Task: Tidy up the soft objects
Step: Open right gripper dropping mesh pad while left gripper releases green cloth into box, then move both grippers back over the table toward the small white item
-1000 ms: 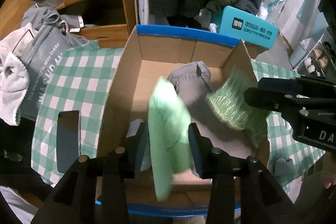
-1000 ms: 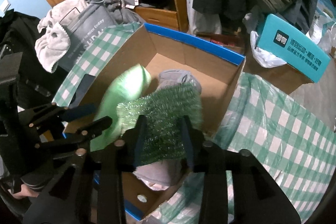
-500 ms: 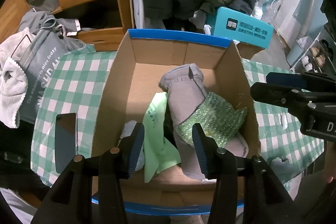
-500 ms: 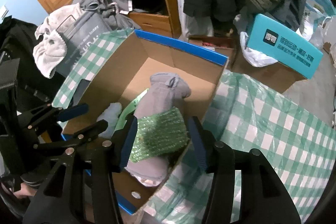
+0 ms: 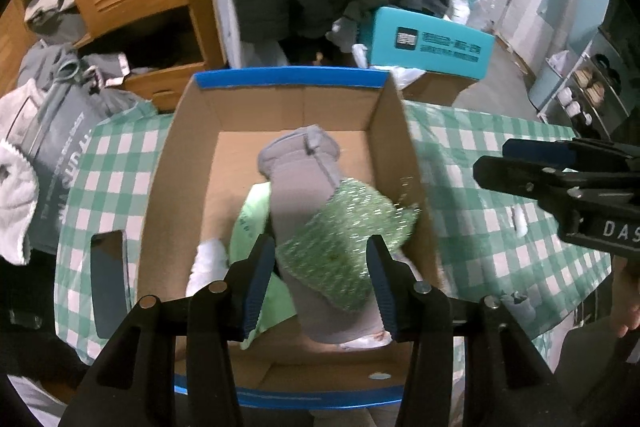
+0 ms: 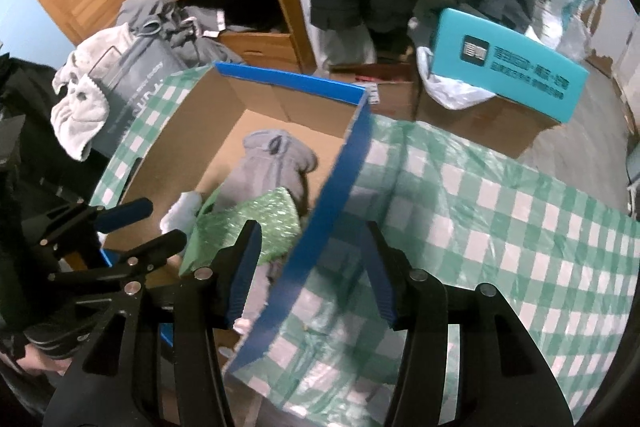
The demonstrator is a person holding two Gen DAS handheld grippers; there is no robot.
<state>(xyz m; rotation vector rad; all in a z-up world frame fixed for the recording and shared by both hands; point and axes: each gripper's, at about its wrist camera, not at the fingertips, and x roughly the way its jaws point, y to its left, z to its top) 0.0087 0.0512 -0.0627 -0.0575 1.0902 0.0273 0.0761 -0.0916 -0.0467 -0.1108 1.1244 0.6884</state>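
A cardboard box [image 5: 192, 155] with blue rim tape stands on the green checked tablecloth; it also shows in the right wrist view [image 6: 340, 171]. Inside lie a grey mitten [image 5: 300, 171], a sparkly green cloth [image 5: 340, 247] on top of it, a light green cloth [image 5: 250, 223] and a white soft item [image 5: 208, 263]. The grey mitten [image 6: 272, 163] and sparkly green cloth [image 6: 256, 223] also show in the right wrist view. My left gripper [image 5: 320, 283] is open and empty above the box's near side. My right gripper [image 6: 312, 279] is open and empty, over the box's right wall.
A dark phone [image 5: 108, 279] lies on the cloth left of the box. A grey bag and white towel [image 5: 16, 203] sit far left. A teal box [image 5: 428, 43] on a carton stands behind. The checked tablecloth [image 6: 500, 227] extends right of the box.
Both grippers let go of their cloths into the box, opened wide and drew back. The right gripper moved right, to over the box's right wall.
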